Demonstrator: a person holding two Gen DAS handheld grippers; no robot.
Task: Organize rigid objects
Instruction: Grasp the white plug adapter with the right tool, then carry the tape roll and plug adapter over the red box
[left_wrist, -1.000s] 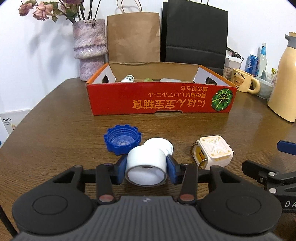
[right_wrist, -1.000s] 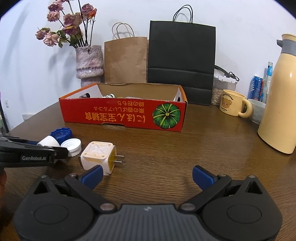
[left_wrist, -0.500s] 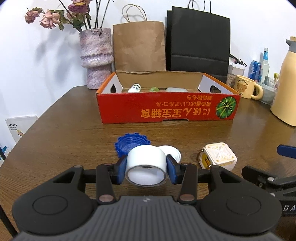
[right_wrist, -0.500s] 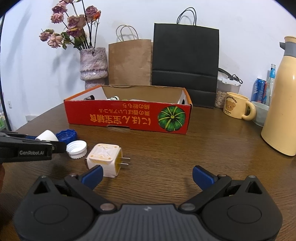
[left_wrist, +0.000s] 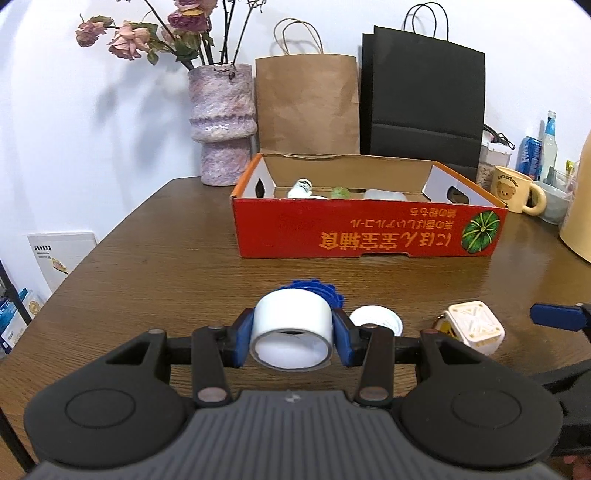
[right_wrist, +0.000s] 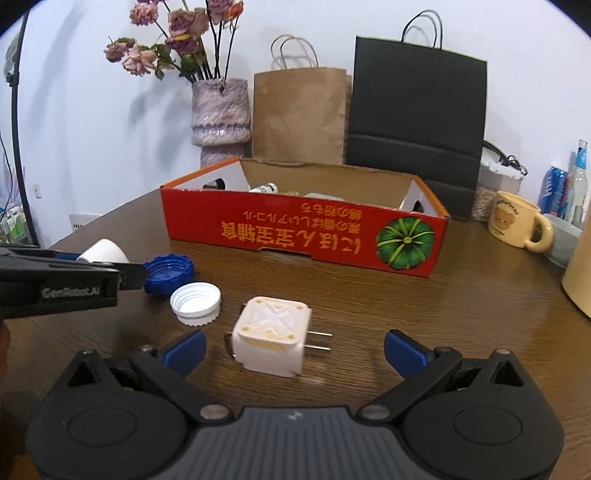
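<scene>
My left gripper (left_wrist: 292, 338) is shut on a white tape roll (left_wrist: 291, 325) and holds it above the table, in front of the red cardboard box (left_wrist: 369, 236). The roll also shows in the right wrist view (right_wrist: 104, 251). Behind it lie a blue cap (left_wrist: 325, 290) and a white cap (left_wrist: 376, 321). My right gripper (right_wrist: 293, 350) is open, its fingers either side of a white plug adapter (right_wrist: 273, 336) on the table, not touching it. The box holds a small bottle (left_wrist: 301, 187) and other items.
A purple vase (left_wrist: 221, 122) with dried flowers, a brown paper bag (left_wrist: 306, 103) and a black bag (left_wrist: 421, 99) stand behind the box. A bear mug (left_wrist: 513, 188), cans and a cream thermos (left_wrist: 580, 206) stand at the right.
My left gripper has risen with the tape roll and now sits in front of the blue cap. My right gripper has moved forward, so the plug adapter lies between its open fingers.
</scene>
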